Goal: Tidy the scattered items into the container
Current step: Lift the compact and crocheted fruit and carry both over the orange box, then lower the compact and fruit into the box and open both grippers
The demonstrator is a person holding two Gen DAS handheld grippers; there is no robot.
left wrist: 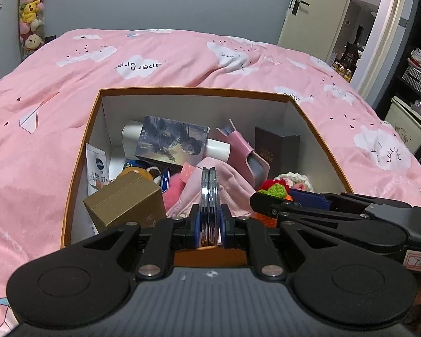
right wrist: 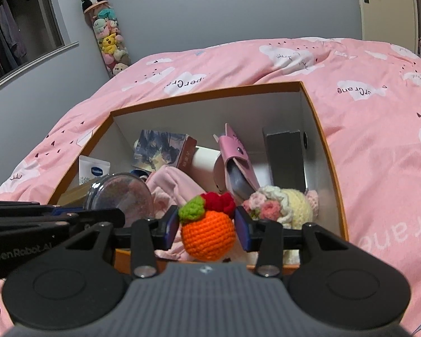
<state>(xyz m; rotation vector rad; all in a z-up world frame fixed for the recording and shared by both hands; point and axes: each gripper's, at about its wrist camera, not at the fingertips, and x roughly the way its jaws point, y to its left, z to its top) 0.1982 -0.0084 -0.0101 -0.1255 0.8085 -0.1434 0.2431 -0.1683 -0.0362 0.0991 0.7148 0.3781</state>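
An orange-rimmed cardboard box with white inner walls sits on the pink bed; it also shows in the right wrist view. My left gripper is shut on a round compact mirror, held edge-on over the box's near side. The mirror's face shows in the right wrist view. My right gripper is shut on an orange crocheted fruit with a green leaf and red top, over the box's near edge. The right gripper shows in the left wrist view, just right of the left one.
Inside the box lie a gold carton, a picture box, a white bottle, a pink pouch, a dark box, pink cloth, a crocheted bouquet and a sachet. Pink duvet surrounds it.
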